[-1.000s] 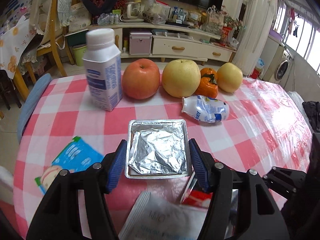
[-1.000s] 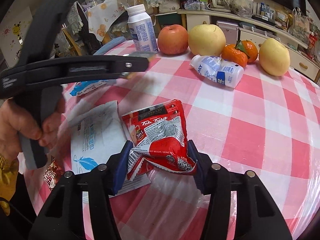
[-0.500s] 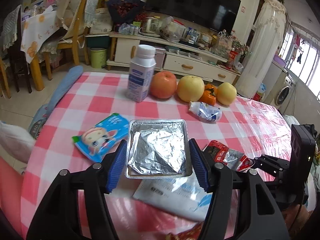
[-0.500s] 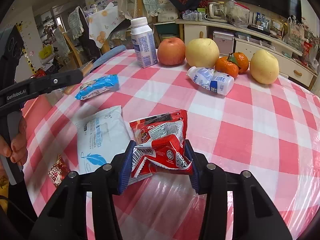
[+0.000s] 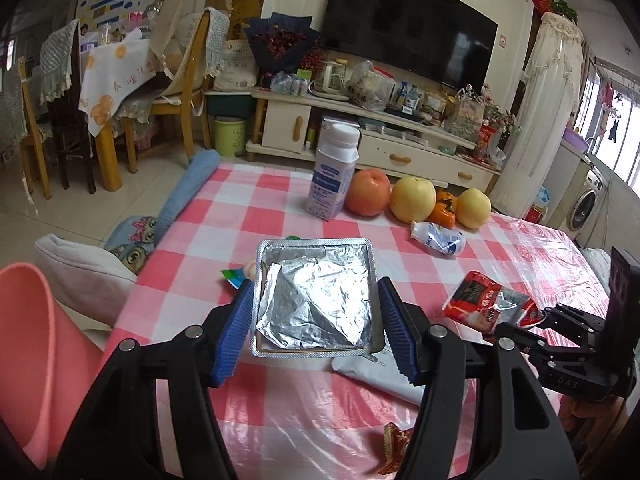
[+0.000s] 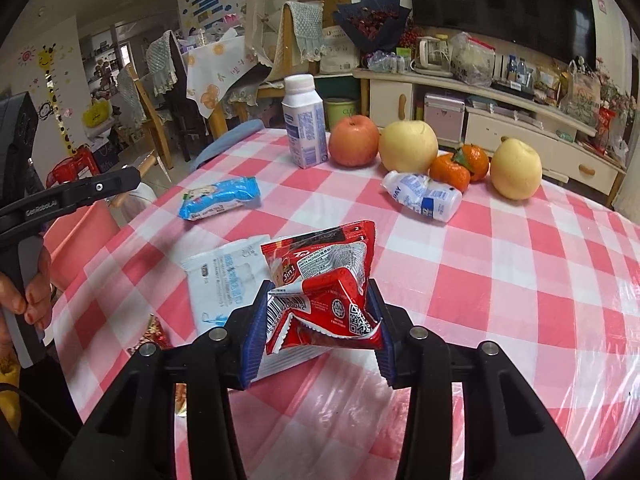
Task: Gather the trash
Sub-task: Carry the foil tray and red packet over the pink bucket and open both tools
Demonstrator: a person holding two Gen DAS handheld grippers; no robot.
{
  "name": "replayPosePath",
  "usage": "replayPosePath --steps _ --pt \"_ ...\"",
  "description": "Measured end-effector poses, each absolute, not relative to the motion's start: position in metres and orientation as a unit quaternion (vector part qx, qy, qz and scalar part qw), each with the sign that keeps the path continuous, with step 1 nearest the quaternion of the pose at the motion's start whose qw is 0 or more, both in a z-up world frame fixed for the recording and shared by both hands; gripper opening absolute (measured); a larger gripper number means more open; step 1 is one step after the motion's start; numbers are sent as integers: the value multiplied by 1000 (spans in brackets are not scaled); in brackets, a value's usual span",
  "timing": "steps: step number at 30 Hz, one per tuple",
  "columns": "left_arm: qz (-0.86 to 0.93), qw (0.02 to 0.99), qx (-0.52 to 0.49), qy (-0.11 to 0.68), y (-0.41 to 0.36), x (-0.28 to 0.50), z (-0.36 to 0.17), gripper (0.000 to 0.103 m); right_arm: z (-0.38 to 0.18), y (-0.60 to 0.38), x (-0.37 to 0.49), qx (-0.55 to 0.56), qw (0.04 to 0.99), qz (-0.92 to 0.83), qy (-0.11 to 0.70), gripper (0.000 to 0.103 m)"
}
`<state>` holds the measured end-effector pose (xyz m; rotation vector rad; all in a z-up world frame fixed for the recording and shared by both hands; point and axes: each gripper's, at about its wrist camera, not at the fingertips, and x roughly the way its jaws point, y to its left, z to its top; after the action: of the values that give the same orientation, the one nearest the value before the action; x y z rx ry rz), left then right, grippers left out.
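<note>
Above checked tablecloth (image 6: 500,264), left tongs (image 5: 316,316) clamp foil tray (image 5: 314,300) (right tongs (image 6: 316,320) pinch red sachet (image 6: 324,292)).

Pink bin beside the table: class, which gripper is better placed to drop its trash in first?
Probably the left gripper: its foil tray hangs near the pink bin; the right gripper, holding the red sachet, is farther away.

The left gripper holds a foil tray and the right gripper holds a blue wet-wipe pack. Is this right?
Not quite. The left gripper does hold the foil tray, but the right gripper holds a red sachet, as the right wrist view shows. The blue pack lies on the table.
</note>
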<state>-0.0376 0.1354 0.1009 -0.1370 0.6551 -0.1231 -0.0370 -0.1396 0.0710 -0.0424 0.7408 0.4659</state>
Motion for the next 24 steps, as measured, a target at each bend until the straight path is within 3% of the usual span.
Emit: replayPosePath --steps 12,24 --pt "-31 952 -88 291 177 -54 127 63 117 -85 -64 -30 910 264 318 46" --pt "92 947 -144 271 288 -82 143 63 156 64 -93 -89 875 382 284 46"
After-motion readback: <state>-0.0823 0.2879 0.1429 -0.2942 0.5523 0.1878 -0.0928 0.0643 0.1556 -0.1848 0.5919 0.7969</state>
